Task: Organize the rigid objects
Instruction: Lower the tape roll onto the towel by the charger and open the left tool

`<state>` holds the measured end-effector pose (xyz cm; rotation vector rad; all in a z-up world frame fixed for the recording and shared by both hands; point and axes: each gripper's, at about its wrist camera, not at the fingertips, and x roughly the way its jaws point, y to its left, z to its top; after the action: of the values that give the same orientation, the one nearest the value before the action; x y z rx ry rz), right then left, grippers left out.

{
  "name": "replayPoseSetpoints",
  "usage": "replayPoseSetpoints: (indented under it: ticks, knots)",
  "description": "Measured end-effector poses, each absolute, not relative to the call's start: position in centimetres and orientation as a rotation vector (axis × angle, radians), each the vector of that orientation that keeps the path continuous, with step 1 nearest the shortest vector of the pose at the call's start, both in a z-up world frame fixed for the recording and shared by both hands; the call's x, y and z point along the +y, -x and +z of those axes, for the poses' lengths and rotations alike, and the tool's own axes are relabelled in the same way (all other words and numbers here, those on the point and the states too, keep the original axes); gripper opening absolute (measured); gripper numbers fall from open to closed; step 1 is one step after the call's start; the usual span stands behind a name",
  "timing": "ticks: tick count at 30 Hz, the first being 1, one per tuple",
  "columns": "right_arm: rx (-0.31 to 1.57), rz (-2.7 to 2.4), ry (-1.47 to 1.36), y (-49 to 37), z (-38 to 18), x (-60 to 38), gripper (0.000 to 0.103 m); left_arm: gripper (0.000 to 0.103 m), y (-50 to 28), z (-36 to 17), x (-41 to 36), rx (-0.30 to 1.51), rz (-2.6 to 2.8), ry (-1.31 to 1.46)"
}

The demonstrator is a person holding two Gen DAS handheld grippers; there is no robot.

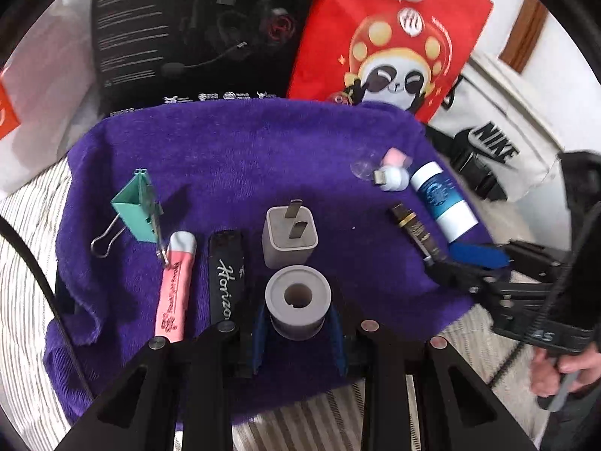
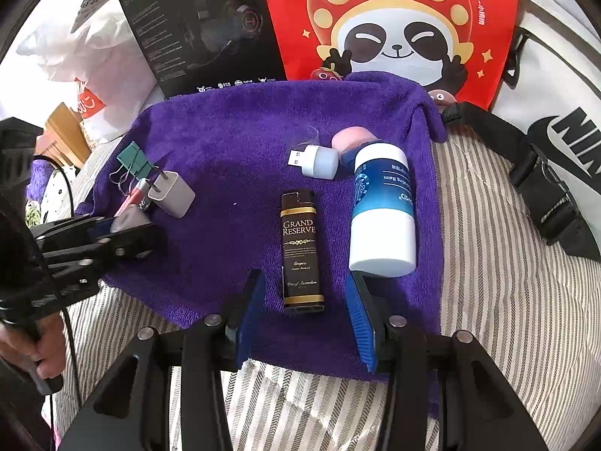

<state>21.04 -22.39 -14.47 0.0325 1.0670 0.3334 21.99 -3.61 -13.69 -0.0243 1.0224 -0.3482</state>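
Note:
A purple towel (image 1: 233, 158) holds the objects. My left gripper (image 1: 298, 319) has its blue pads on both sides of a grey spool (image 1: 298, 300). Beyond it stands a grey charger plug (image 1: 289, 238). To the left lie a black Horizon lighter (image 1: 227, 274), a pink pen (image 1: 175, 285) and a teal binder clip (image 1: 137, 210). My right gripper (image 2: 306, 304) is open around the lower end of a black Grand Reserve lighter (image 2: 300, 248). A white-and-blue balm bottle (image 2: 383, 206) lies right of it, a small USB light (image 2: 317, 161) behind.
A black headphone box (image 2: 203, 26), a red panda bag (image 2: 394, 26) and a white Nike bag (image 2: 556, 112) stand behind the towel. A white plastic bag (image 2: 94, 71) is at the left. The towel lies on striped bedding (image 2: 507, 282).

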Motion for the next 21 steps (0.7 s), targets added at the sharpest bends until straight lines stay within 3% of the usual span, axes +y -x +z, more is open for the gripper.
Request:
replayPoseSetpoints:
  ticks: [13,21]
  knots:
    - [1.083,0.368,-0.046,-20.8,-14.1,-22.7,0.045,0.028,-21.5,-13.6,-4.6,1.026,-0.36,-0.1]
    - [1.062,0.36,-0.013,-19.7,-13.1,-23.2,0.053,0.036,-20.7,-13.0,-3.8,1.049,-0.361,-0.061]
